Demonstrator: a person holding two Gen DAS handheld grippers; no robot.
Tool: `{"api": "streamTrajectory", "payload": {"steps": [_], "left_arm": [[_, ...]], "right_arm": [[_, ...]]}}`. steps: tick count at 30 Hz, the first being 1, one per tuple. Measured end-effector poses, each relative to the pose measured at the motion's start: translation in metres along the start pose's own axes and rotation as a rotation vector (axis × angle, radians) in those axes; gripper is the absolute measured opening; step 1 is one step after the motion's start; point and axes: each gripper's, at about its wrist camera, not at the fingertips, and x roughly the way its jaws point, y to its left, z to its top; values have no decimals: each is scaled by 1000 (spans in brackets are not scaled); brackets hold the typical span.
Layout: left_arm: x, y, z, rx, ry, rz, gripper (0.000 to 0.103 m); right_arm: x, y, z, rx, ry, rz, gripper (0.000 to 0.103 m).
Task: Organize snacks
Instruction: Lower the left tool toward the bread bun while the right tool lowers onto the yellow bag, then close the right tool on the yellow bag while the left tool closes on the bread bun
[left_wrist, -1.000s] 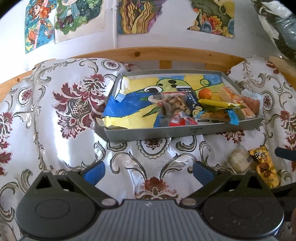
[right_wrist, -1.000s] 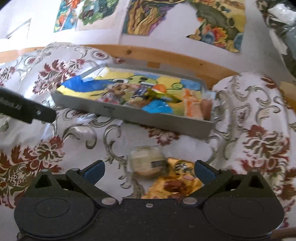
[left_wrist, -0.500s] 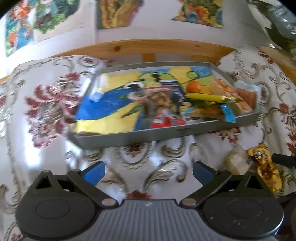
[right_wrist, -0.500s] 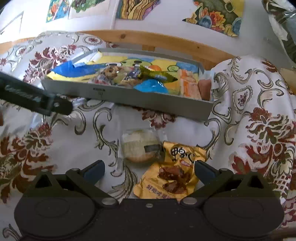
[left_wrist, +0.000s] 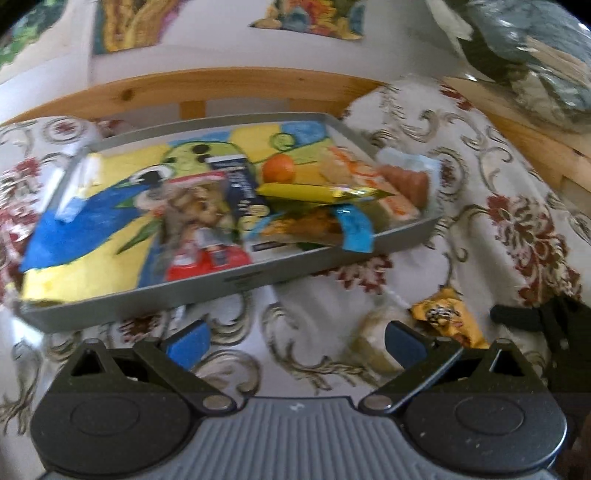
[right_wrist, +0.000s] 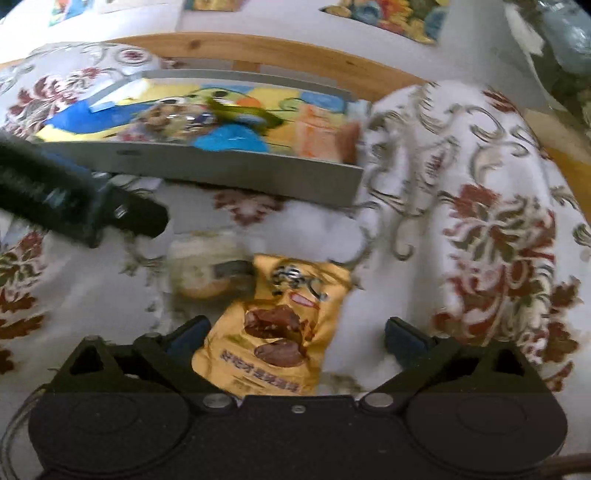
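A grey tray (left_wrist: 240, 280) (right_wrist: 229, 168) with a bright parrot picture holds several snack packets and a small orange (left_wrist: 279, 168). On the floral cloth in front of it lie a round wrapped bun (right_wrist: 201, 271) (left_wrist: 369, 341) and an orange-gold snack packet (right_wrist: 273, 328) (left_wrist: 447, 321). My right gripper (right_wrist: 295, 334) is open and low over the gold packet, which lies between its fingers. My left gripper (left_wrist: 295, 338) is open over bare cloth, the bun just by its right finger (left_wrist: 404, 341). The left gripper's finger (right_wrist: 125, 216) reaches in from the left in the right wrist view.
A wooden rail (left_wrist: 221, 88) runs behind the tray under a wall of colourful drawings. Raised folds of floral cloth (right_wrist: 480, 221) rise to the right of the tray. A plastic-wrapped bundle (left_wrist: 524, 59) sits at the top right.
Both grippers have moved forward and down toward the two loose snacks. The gold packet now lies between the right gripper's fingers, and the left gripper has swung right toward the bun.
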Motion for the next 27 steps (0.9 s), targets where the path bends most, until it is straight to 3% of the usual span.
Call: {"api": "streamTrajectory", "payload": {"steps": [11,18,27], "left_arm": [[13,-16,0,186,18,-146,102],[20,-35,-8,315,9,-201,102],[32,-37,-10,346,20,-235,87]], "right_arm": [[-1,-28,5,-10,4,67,60],[5,-36,6,14,-2,117,63],[11,-39,8,-6,-26,126,67]]}}
